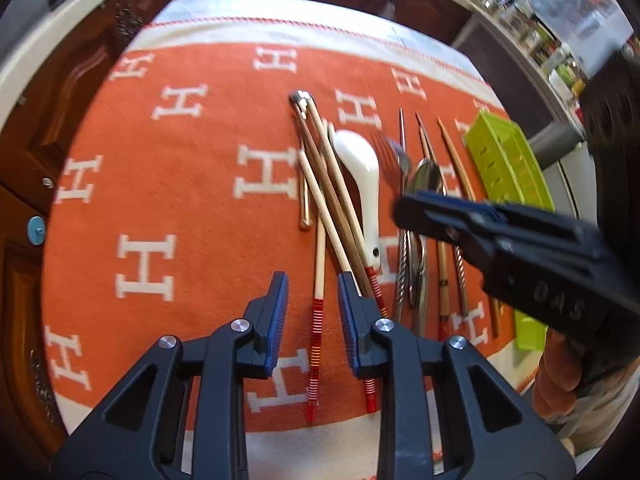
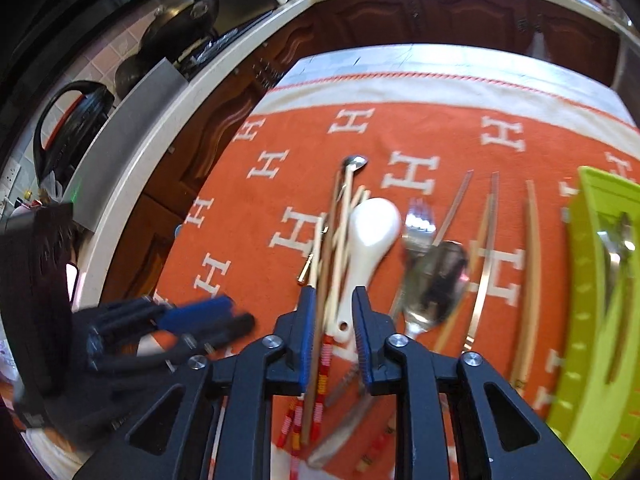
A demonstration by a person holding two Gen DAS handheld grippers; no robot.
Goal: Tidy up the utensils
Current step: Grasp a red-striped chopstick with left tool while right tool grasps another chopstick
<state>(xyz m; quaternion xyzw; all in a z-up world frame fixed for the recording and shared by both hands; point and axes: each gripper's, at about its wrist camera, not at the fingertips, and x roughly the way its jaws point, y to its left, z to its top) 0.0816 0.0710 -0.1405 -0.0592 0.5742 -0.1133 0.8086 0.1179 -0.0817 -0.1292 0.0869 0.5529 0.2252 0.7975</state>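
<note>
Utensils lie in a loose heap on an orange cloth (image 1: pixel 180 208) with white H letters. There are wooden chopsticks with red-striped ends (image 1: pixel 320 240), a white ceramic spoon (image 1: pixel 362 172), a metal fork (image 1: pixel 400 160) and a metal spoon (image 1: pixel 426 178). My left gripper (image 1: pixel 312 296) is open above the chopstick ends. My right gripper (image 2: pixel 331 312) is open over the white spoon's handle (image 2: pixel 344 320) and the chopsticks (image 2: pixel 320 340). It also shows blurred at the right of the left wrist view (image 1: pixel 440 216). A lime green tray (image 2: pixel 592 300) with a metal utensil in it sits at the right.
Dark wooden cabinets (image 2: pixel 440 12) and a white counter edge (image 2: pixel 132 184) run behind the table. A black kettle (image 2: pixel 68 128) and pans stand on the counter at left. The green tray also shows in the left wrist view (image 1: pixel 508 164).
</note>
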